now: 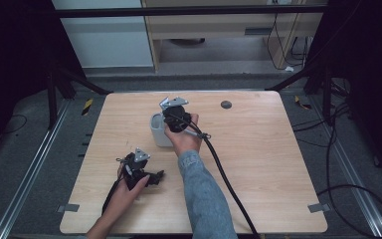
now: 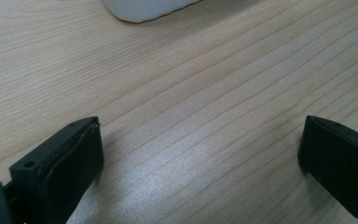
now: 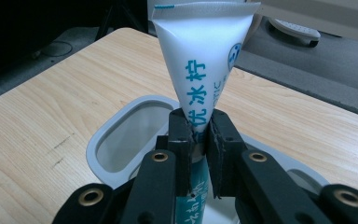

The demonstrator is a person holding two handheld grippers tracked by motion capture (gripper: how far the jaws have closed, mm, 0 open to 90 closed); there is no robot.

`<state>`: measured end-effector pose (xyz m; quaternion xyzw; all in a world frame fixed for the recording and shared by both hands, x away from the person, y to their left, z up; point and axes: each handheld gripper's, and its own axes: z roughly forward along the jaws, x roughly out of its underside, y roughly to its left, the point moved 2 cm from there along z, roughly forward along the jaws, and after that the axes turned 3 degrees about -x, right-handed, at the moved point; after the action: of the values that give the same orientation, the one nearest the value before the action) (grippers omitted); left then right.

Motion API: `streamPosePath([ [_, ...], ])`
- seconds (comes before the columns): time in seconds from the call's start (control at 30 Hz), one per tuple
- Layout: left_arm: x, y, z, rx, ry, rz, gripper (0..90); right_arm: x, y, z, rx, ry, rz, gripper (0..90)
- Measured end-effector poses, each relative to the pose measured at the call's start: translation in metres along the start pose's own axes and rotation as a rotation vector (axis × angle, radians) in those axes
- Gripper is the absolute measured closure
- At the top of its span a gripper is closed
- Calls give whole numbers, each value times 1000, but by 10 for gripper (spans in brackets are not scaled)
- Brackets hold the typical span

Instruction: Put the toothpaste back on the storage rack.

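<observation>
Overhead, the right gripper (image 1: 171, 110) hangs over the white holder (image 1: 158, 132) mid-table, while the left gripper (image 1: 155, 178) rests nearer the table (image 1: 258, 164) edge. Through the left gripper view, its jaws gape over bare wood. In the right gripper view, its jaws pinch the white tube (image 3: 205, 60) upright above the holder's (image 3: 103, 140) opening.
</observation>
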<state>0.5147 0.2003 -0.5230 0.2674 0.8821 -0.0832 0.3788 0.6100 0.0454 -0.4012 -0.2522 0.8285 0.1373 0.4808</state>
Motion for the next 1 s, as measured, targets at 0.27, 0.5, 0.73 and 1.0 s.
streamPosePath([
  [0.27,0,0,0,0,0,0,0,1,0,2,0,5,5,807],
  [0.5,0,0,0,0,0,0,0,0,1,3,-2,7,6,804],
  [0.73,0,0,0,0,1,0,0,-2,1,6,1,17,7,801],
  [1.0,0,0,0,1,1,1,0,-4,6,10,-4,23,-3,797],
])
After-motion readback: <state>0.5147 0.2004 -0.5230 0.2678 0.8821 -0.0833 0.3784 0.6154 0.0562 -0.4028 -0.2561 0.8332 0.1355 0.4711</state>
